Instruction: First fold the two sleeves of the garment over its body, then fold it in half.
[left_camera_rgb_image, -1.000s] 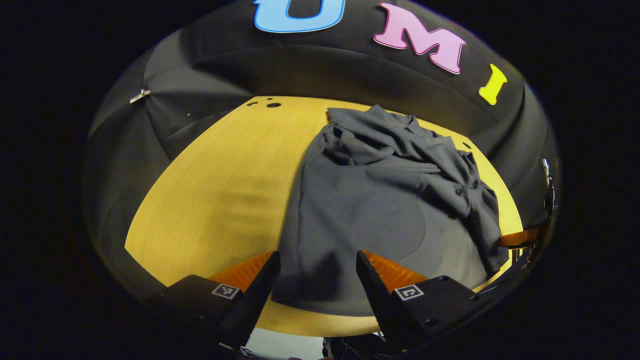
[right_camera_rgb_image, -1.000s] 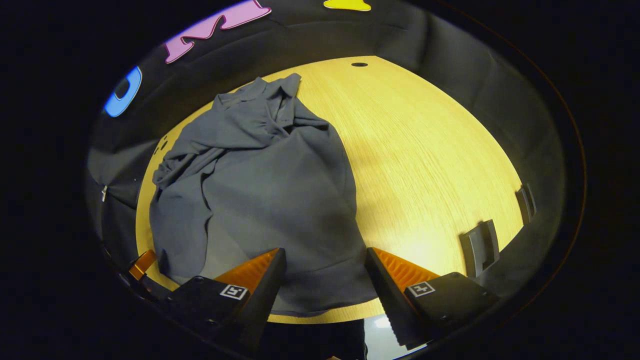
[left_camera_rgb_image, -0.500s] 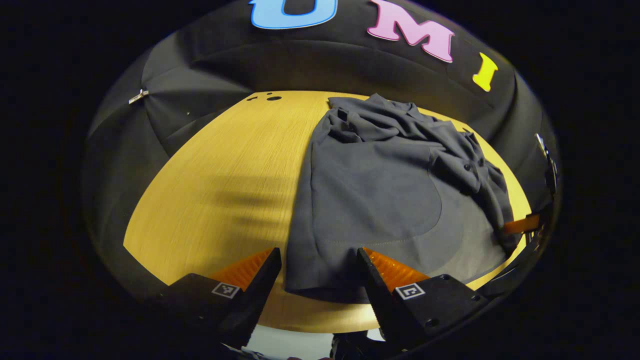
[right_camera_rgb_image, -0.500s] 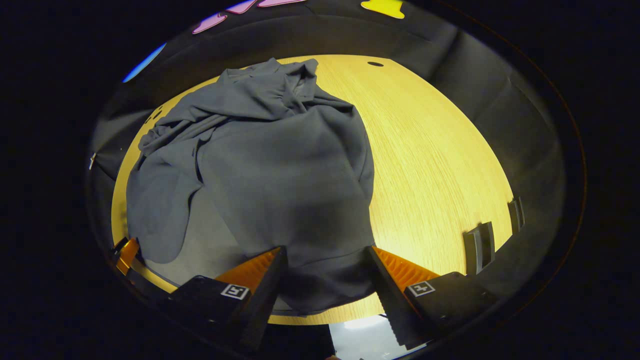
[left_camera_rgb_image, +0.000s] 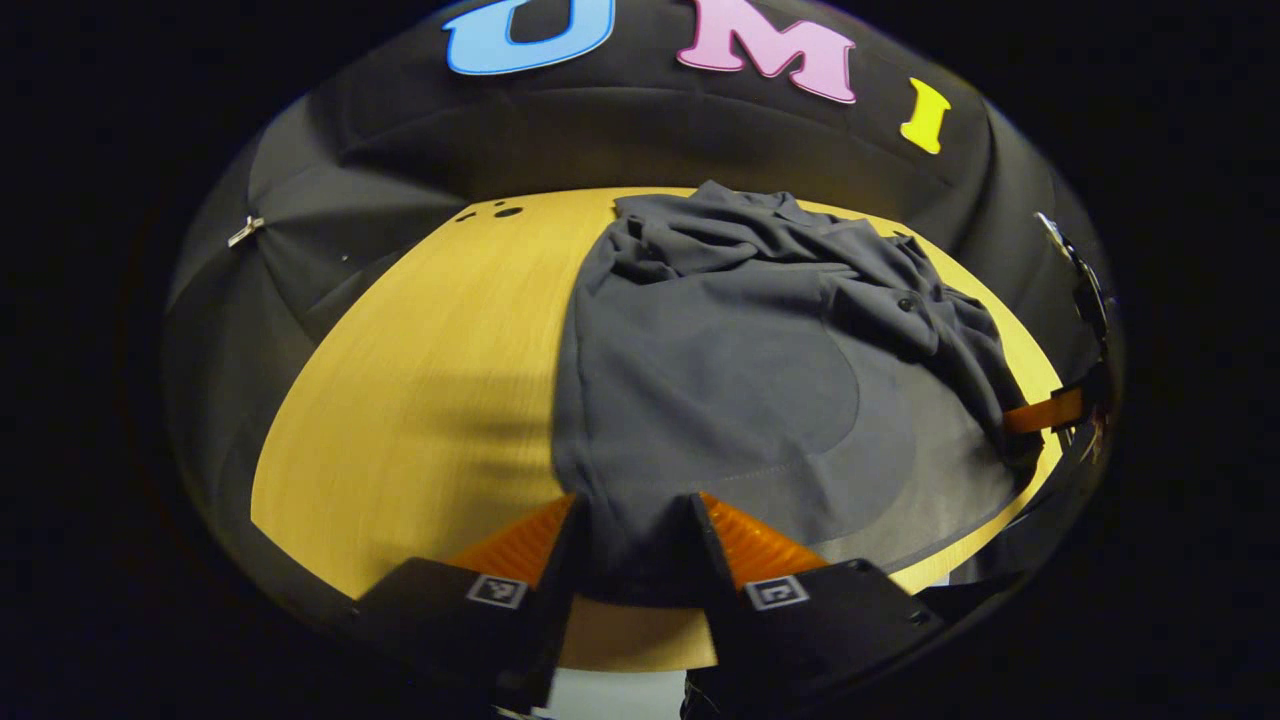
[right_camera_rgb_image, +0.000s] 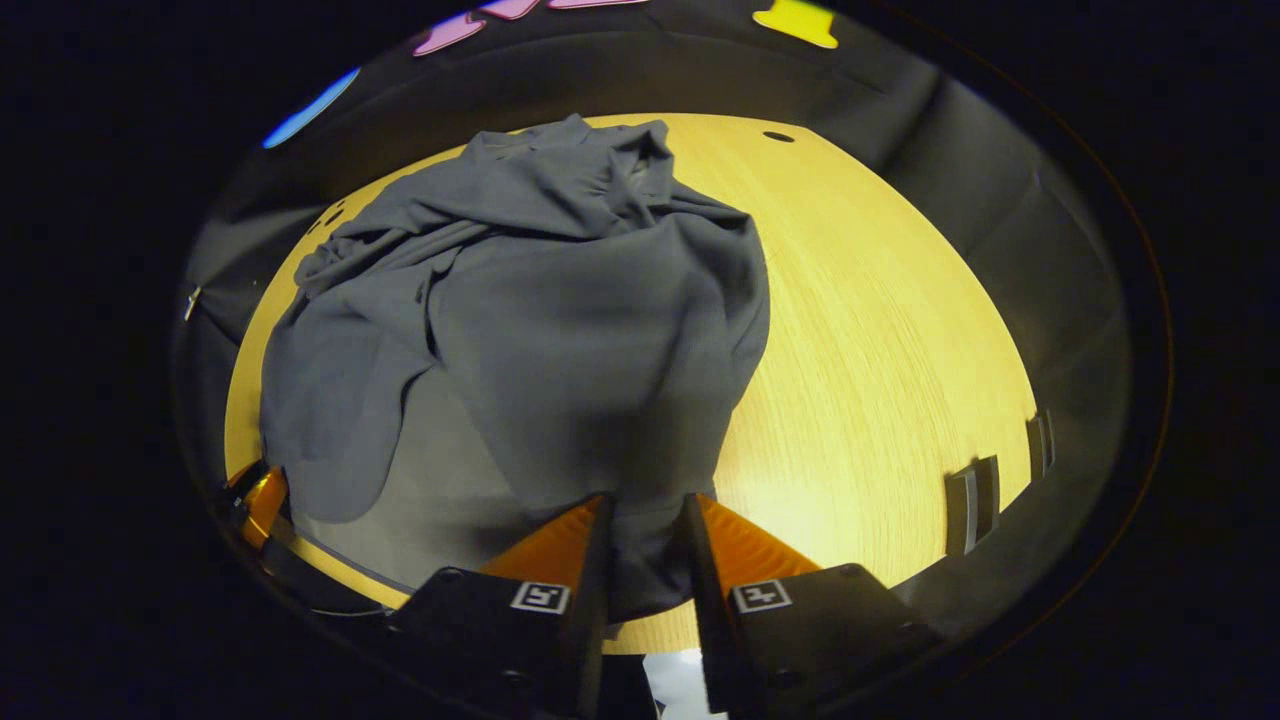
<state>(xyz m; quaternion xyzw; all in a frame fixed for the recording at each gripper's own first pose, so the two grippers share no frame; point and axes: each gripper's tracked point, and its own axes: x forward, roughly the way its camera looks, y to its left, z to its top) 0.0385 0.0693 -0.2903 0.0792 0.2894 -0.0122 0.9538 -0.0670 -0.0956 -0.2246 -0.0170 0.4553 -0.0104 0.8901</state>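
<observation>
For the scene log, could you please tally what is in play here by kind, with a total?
Garments: 1, the grey garment lying rumpled on the table.
Tables: 1, the yellow wooden one.
Grippers: 2, the left gripper and the right gripper, each closed on the garment's near hem.
Total: 4.

A yellow wood-grain table carries a dark grey garment, spread over it with its far end bunched in folds and its near hem at the table's near edge. Small dark holes sit in the tabletop near its far edge.
</observation>
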